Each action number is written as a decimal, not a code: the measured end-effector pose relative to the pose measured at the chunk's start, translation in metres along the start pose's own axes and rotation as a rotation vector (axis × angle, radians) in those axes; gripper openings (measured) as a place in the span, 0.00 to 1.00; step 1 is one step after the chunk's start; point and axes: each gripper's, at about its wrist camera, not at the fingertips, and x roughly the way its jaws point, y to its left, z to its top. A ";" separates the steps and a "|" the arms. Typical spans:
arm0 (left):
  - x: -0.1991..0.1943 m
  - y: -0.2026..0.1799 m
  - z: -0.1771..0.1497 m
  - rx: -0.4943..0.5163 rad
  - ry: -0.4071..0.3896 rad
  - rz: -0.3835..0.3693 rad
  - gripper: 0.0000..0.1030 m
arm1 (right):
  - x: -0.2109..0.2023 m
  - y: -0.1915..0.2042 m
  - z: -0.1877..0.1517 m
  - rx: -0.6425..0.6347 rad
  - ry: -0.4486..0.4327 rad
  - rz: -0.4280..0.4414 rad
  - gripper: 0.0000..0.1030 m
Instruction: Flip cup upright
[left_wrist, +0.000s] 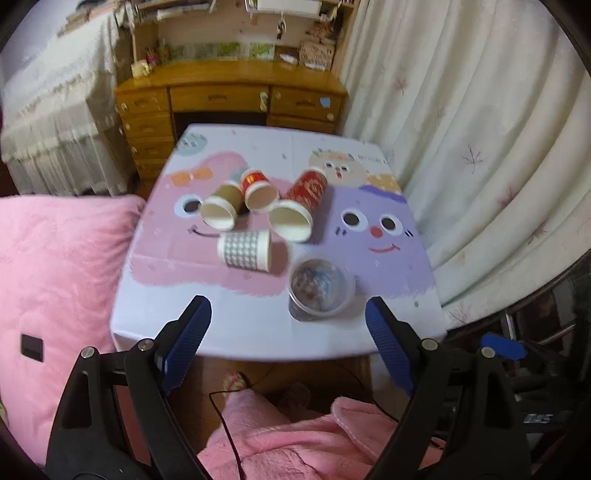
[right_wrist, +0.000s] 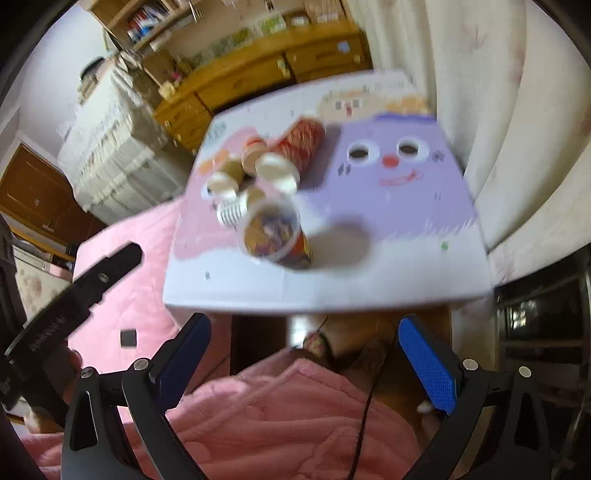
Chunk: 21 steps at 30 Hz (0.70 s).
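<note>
Paper cups (left_wrist: 255, 197) lie tipped on my table (left_wrist: 236, 325); my left claw (left_wrist: 288, 332) and right claw (right_wrist: 304, 341) both hang spread, empty.

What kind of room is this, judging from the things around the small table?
Probably a bedroom or living room at home: a wooden desk with drawers, long pale curtains, and a small table under a cartoon cloth, bearing paper cups.

Tablecloth (left_wrist: 258, 325) is rocking pink and purple cartoon faces on white. One cup (left_wrist: 244, 250) is wearing a grey-and-white houndstooth check, two (left_wrist: 308, 190) (left_wrist: 254, 178) are showing red with gold print, one's (left_wrist: 225, 197) plain brown. Gripper pads (left_wrist: 188, 341) are looking ribbed blue on black arms.
</note>
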 end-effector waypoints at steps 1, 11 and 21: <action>-0.005 -0.002 -0.001 0.001 -0.016 0.017 0.83 | -0.011 0.002 -0.001 -0.004 -0.042 -0.008 1.00; -0.019 0.001 -0.009 -0.053 -0.092 0.152 0.99 | -0.054 0.036 -0.001 -0.128 -0.270 -0.077 1.00; -0.018 0.000 -0.003 -0.042 -0.110 0.190 0.99 | -0.053 0.047 0.011 -0.147 -0.304 -0.080 1.00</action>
